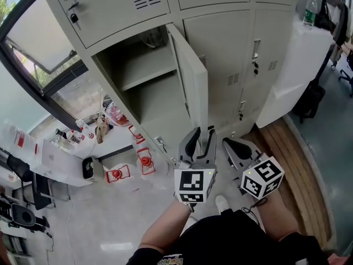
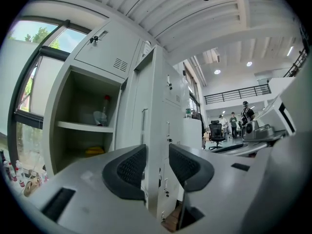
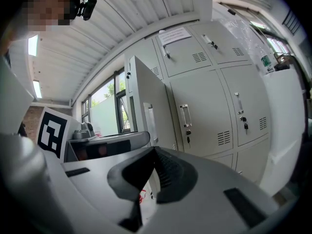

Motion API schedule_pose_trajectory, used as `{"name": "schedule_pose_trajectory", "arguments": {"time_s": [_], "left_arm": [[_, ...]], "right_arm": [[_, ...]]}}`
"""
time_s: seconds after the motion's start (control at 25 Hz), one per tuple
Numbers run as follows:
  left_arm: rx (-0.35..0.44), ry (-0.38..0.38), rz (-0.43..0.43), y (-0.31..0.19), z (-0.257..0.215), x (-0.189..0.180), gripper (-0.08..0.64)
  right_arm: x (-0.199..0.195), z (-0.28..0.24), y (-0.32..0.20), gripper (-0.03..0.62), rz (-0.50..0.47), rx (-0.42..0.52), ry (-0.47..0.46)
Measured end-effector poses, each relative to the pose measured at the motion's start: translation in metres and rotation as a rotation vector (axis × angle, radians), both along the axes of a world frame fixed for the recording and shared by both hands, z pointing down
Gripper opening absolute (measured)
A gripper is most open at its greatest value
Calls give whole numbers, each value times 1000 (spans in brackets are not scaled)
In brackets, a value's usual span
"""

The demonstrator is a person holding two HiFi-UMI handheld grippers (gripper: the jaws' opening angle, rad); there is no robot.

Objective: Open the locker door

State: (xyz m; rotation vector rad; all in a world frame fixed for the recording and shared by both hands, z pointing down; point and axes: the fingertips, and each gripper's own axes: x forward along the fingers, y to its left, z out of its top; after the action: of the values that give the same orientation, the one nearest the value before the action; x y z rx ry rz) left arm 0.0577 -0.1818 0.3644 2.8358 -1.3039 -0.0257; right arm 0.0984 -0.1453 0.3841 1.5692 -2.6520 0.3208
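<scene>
- Plainly, the locker door (image 1: 193,76) stands swung out from the locker bank (image 1: 231,43), its free edge pointing toward the person, and the compartment (image 1: 140,93) behind it lies exposed.
- Just below the door's lower corner, the left gripper (image 1: 199,137) points at that edge with its jaws parted to a moderate gap.
- Seen from the left gripper view, the door (image 2: 151,106) appears edge-on, lined up with the gap of the left gripper (image 2: 157,162); whether the pads touch the metal I cannot tell.
- To the right of the door, the right gripper (image 1: 234,147) is held low beside the left one, with closed doors of the bank beyond it.
- Its own view shows the right gripper (image 3: 156,167) with jaws pressed together and nothing between them; the door (image 3: 146,96) rises behind.
- Left of the door, inside the compartment, a shelf (image 2: 85,126) carries a bottle (image 2: 104,112), and a yellow item (image 2: 95,151) lies under it.
- Farther left of the door, red-and-white things (image 1: 145,160) sit on the pale floor (image 1: 99,214) by the window (image 1: 38,37).
</scene>
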Motion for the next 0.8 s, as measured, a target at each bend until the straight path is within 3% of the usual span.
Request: {"name": "schedule_pose_trajectory", "arguments": {"time_s": [0.48, 0.8], "left_arm": [[-1, 28, -12, 0, 0, -12, 166], [-1, 19, -76, 5, -1, -50, 166]], "right_arm": [[-15, -3, -4, 54, -24, 8, 6], [-44, -8, -3, 54, -84, 18, 16]]}}
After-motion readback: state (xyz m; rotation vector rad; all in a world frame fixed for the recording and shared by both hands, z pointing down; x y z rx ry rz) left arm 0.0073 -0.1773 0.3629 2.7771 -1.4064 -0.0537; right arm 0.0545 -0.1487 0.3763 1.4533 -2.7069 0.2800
